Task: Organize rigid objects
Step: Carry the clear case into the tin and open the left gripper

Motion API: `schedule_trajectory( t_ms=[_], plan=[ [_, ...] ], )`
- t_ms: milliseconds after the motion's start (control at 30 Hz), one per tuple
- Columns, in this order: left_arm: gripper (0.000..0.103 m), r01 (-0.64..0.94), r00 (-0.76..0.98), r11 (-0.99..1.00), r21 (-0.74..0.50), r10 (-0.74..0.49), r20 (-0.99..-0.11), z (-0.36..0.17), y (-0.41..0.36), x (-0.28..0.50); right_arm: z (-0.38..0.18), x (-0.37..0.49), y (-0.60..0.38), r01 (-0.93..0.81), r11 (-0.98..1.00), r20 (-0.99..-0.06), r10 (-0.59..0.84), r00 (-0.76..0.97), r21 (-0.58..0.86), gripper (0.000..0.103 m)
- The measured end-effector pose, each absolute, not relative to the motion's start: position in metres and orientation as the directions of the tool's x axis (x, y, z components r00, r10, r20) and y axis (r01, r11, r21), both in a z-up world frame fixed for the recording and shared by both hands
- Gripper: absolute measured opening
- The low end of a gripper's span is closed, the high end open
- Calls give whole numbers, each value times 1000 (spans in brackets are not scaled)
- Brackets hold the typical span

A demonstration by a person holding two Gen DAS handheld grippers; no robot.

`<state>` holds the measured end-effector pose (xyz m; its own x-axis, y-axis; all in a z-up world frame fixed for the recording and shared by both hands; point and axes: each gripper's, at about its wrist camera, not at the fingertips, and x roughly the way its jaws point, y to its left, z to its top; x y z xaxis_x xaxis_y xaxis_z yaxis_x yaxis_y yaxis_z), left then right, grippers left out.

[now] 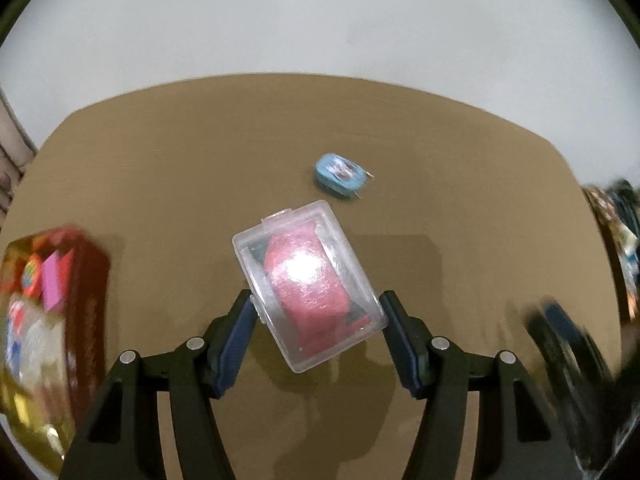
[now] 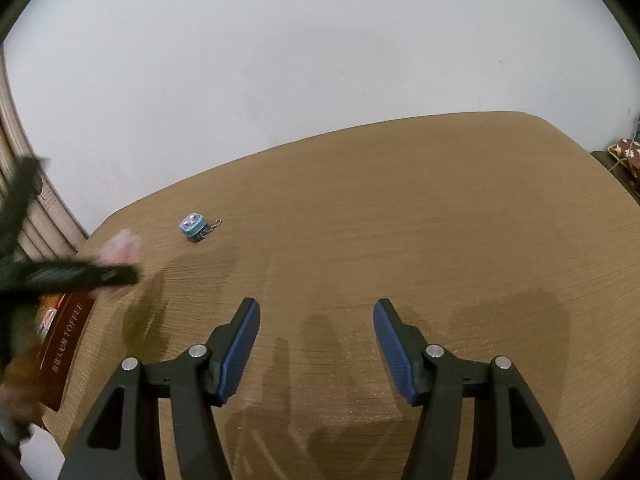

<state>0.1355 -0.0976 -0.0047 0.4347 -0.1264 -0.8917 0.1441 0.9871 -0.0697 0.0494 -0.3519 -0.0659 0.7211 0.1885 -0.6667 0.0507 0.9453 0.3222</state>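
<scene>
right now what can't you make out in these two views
- Left wrist view: red box at the left edge, its print motion-blurred and cut off.
- Left wrist view: clear case, glare hides its red contents.
- Right wrist view: left gripper, blurred; its grip unreadable there.
- Blue tin: picture too small.

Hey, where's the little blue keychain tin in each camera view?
Left wrist: blue keychain tin sits centre, just beyond the clear plastic box.
Right wrist: left of centre, on the table near its far edge.
Shared landmark: the red toffee box, far left in both.

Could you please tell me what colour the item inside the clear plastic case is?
Red or pinkish-red, seen best in the left wrist view inside the clear plastic case.
</scene>
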Motion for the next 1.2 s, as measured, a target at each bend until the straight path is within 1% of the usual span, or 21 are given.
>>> schedule_trajectory(
  t_ms=[133,267,367,500,600,833,1000,1200],
  plan=[
    [59,154,453,986,-61,-125,-883,30,-64,74,-68,54,-350,54,948,-682,186,708,315,61],
    [59,97,479,995,-10,-55,-876,67,3,37,-69,61,-347,64,952,-700,173,693,298,61],
    [59,15,453,1000,17,8,-892,68,60,30,-70,65,-344,71,955,-711,162,684,286,61],
    [59,-23,409,1000,19,27,-912,52,109,27,-72,72,-339,77,960,-727,151,669,271,61],
    [59,-6,404,999,45,44,-914,35,111,30,-75,77,-334,79,962,-736,146,661,262,61],
    [59,68,341,997,37,12,-940,-3,115,39,-81,88,-325,80,964,-744,141,653,253,61],
    [59,54,282,998,28,12,-959,-23,120,48,-85,90,-323,81,966,-748,137,650,247,61],
    [59,105,303,989,104,68,-951,-26,110,60,-85,85,-325,83,966,-748,133,650,245,61]
  ],
)
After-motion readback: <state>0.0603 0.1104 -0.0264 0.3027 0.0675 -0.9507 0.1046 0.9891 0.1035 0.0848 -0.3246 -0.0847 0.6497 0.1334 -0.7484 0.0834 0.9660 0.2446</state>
